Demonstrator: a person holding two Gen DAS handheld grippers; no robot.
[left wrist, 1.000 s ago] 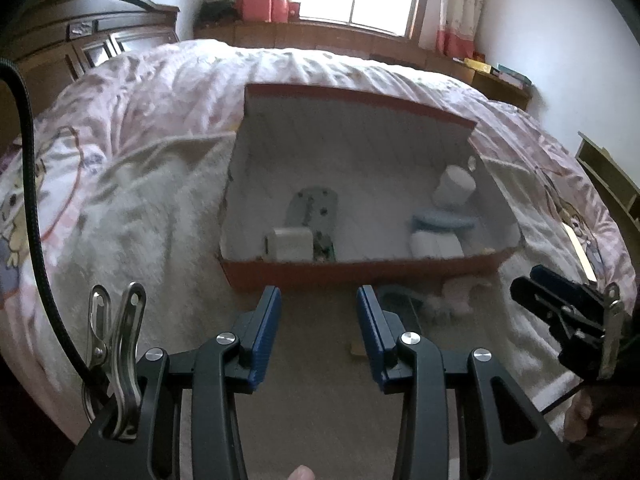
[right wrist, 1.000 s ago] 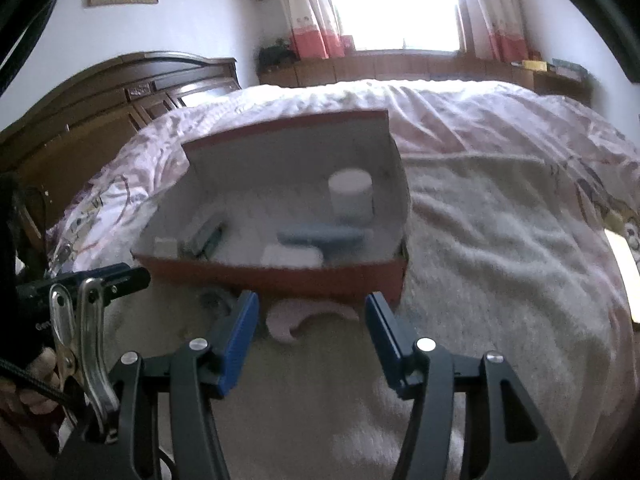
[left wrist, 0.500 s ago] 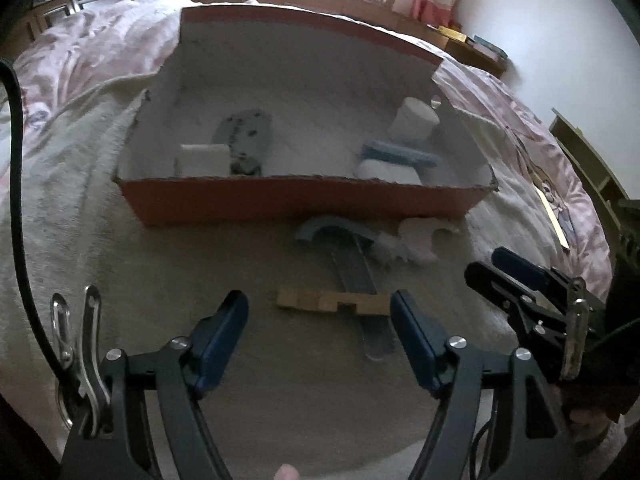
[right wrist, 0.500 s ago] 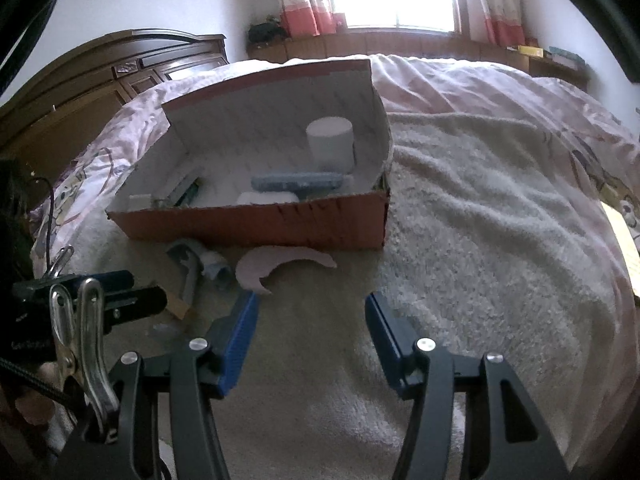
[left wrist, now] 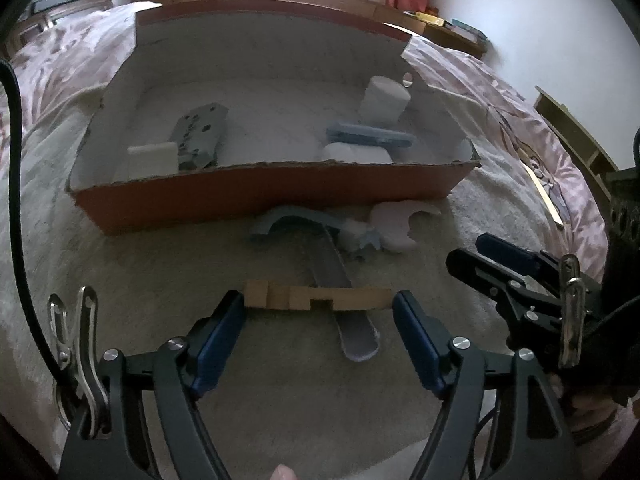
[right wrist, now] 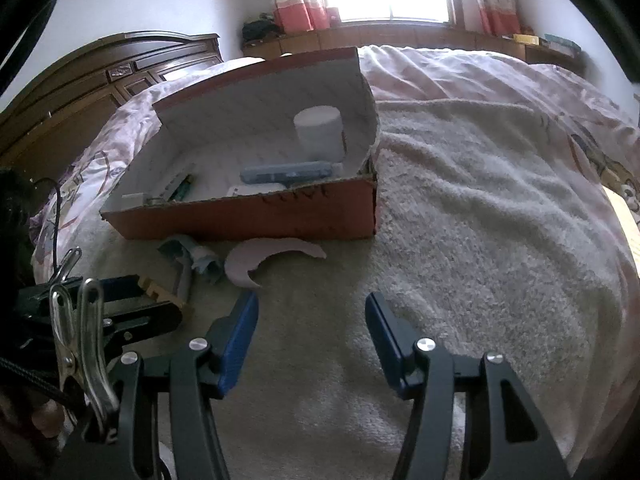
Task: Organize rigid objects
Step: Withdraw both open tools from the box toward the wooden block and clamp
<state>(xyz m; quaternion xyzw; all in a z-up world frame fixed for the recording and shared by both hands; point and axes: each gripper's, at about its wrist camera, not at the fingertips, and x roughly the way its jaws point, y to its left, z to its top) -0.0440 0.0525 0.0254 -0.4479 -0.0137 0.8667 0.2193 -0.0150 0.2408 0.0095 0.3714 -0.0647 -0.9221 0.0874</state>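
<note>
The left claw (left wrist: 319,312) has just been opening and now stands spread wide over the bed (left wrist: 140,280). A notched wooden block (left wrist: 318,299) lies flat between its two blue fingertips (left wrist: 230,312), one end beside each pad, but the pads do not pinch it. The block rests across a long grey strip (left wrist: 340,280). Past it lie a curved grey piece (left wrist: 288,220) and a pale pink piece (left wrist: 396,224), just in front of the open orange box (left wrist: 260,196). The right claw (right wrist: 312,312) is spread too, with nothing in it, near the pink piece.
</note>
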